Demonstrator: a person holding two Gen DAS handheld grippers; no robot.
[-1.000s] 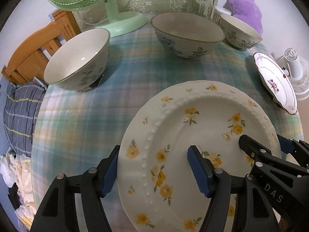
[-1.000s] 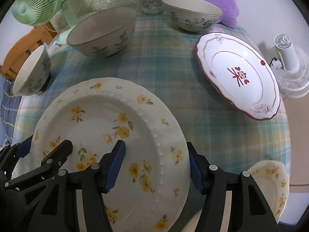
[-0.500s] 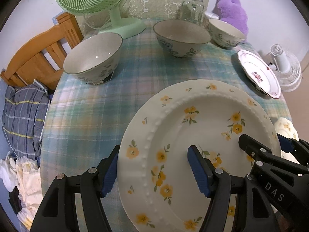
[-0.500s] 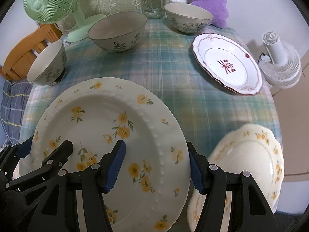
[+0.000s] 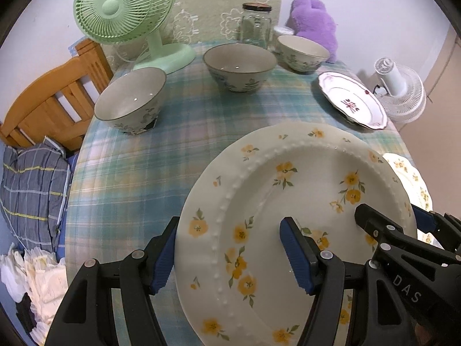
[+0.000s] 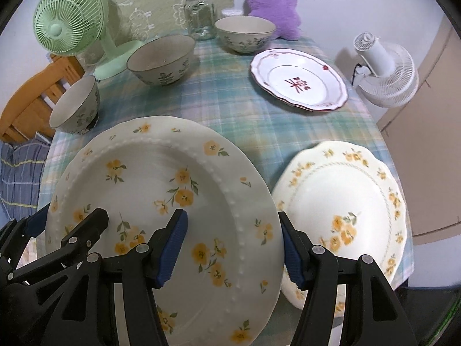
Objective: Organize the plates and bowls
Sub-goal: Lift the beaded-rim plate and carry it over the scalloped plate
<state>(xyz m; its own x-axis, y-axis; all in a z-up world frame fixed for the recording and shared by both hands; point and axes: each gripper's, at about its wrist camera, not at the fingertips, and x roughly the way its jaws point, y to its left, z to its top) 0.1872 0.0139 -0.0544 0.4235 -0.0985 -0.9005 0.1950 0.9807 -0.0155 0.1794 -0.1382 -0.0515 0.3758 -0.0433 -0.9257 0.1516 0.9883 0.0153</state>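
Plates and bowls crowd the plaid-clothed table [image 5: 138,167] as we carry a large yellow-flowered plate [image 5: 288,201] between two hand-held tools.

Seen from the left wrist, our left gripper [image 5: 227,255] is clamped on the plate's near left rim, one blue pad below the edge and one on the upper face. The right gripper [image 5: 403,219] bites the opposite rim. We judge the two-sided hold is there because the plate is too broad for one clamp to keep level. It hangs above the cloth, near us; three floral bowls sit well beyond it: left bowl [image 5: 129,101], middle bowl [image 5: 239,65], far bowl [image 5: 302,52]. A green fan [image 5: 126,5], a glass jar [image 5: 256,23] and a purple plush toy [image 5: 314,26] line the far edge.

Seen from the right wrist, the right gripper [image 6: 230,248] pinches the plate's [image 6: 161,201] right rim, and the left gripper [image 6: 57,222] shows at the other side. Just beside the right fingers lies a scalloped yellow-flowered plate [image 6: 345,201] on the cloth, partly under the carried plate's edge. We take it as the likely stacking spot. A red-patterned plate [image 6: 299,80] rests farther back, and a white fan [image 6: 386,69] stands off the table.
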